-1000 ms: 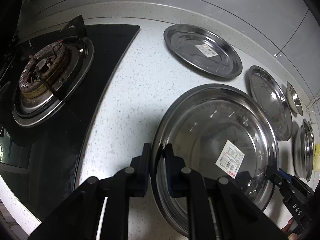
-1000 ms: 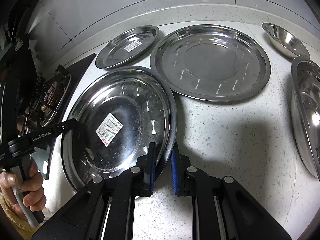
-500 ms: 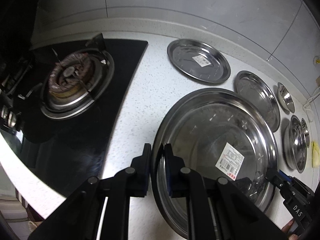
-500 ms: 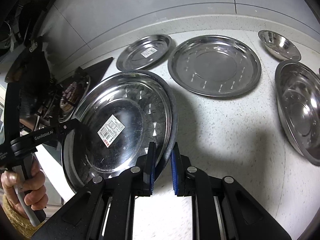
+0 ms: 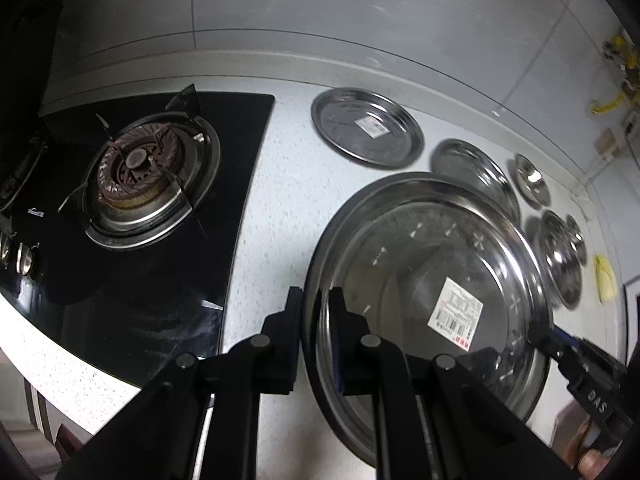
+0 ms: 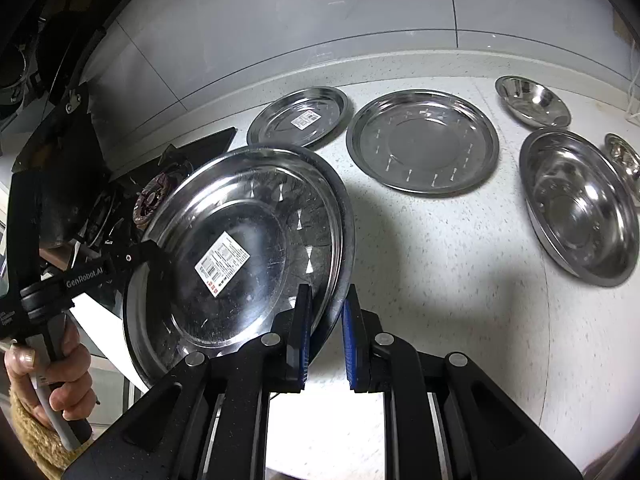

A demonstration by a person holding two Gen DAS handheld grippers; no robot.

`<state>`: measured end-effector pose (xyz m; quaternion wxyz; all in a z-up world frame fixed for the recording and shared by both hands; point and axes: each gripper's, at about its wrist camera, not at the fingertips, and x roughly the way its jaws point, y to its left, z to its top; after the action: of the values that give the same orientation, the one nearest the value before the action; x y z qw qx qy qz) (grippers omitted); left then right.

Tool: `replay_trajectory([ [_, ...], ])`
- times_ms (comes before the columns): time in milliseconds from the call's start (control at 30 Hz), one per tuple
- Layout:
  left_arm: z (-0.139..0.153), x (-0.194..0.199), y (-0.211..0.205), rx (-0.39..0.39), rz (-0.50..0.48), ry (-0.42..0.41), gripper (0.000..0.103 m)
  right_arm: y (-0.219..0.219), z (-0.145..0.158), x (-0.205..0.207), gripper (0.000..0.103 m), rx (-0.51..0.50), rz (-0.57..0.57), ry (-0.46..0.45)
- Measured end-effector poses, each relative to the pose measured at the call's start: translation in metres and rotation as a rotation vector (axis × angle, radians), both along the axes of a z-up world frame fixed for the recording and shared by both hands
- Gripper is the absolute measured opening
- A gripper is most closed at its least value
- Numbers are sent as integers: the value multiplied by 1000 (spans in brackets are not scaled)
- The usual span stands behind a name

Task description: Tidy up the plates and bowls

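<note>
Both grippers, left gripper & right gripper, jaws nearly closed, pinching opposite rims of big plate, lower left of frame, off the counter. Step: carrying. Next, prob: stack onto flat plate, upper centre; needs level, paired lowering.

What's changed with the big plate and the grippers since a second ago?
Both grippers, left and right, have carried the big stickered plate up off the counter; everything below looks farther away. Their grip on opposite rims is unchanged, and the other plates and bowls lie where they were.
</note>
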<state>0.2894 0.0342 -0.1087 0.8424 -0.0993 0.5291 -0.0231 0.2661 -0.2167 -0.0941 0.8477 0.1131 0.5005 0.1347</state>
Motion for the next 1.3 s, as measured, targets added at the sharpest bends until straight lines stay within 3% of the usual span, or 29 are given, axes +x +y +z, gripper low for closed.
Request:
replay_trajectory([
  [367,-2,-34,42,-23,-41,47,12,42,-1,-28,13,-35,26,41],
  [800,-50,-42,34,10,46,172,12,38,-49,-18,14,-12,155,162],
  [1300,-76,-38,20,63,92,190,12,26,-75,-16,15,11,251,201],
])
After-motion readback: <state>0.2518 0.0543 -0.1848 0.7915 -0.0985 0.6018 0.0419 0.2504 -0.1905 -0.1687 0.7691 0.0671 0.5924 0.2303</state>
